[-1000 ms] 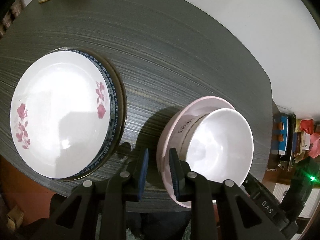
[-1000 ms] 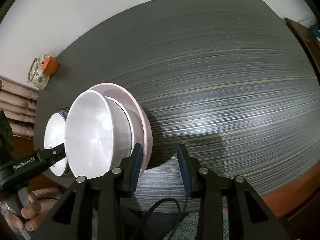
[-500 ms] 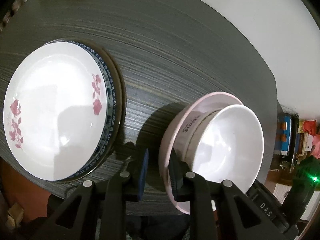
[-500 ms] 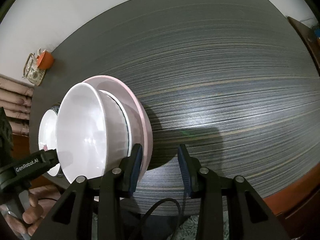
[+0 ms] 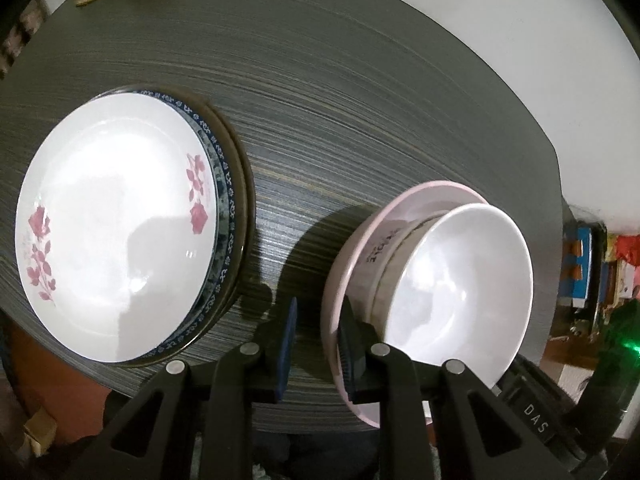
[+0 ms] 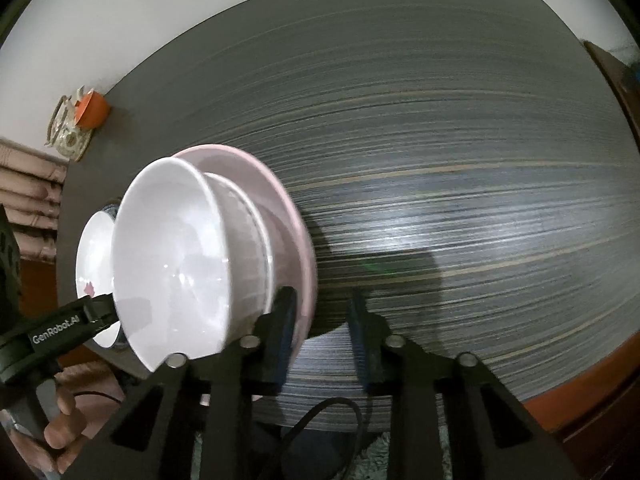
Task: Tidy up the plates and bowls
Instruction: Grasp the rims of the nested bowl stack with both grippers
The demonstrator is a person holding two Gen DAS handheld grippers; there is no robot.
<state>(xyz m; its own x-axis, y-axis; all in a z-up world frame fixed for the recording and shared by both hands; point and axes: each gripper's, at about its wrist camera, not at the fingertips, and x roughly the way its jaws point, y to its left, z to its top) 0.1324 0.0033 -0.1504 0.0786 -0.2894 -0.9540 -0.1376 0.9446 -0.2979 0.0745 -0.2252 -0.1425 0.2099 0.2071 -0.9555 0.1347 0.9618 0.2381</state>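
The left gripper (image 5: 316,336) is parted, its fingers straddling the thin rim of the pink plate (image 5: 400,208), not pressing it. The right gripper (image 6: 322,328) is also parted, beside that plate's other edge. Two glossy white bowls (image 5: 456,284) stand nested on the plate, near the round table's (image 5: 360,80) front edge. A flowered plate stack (image 5: 116,224) lies to the left.

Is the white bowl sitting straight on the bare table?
No, the white bowl is nested in another bowl on a pink plate, not on the dark table.
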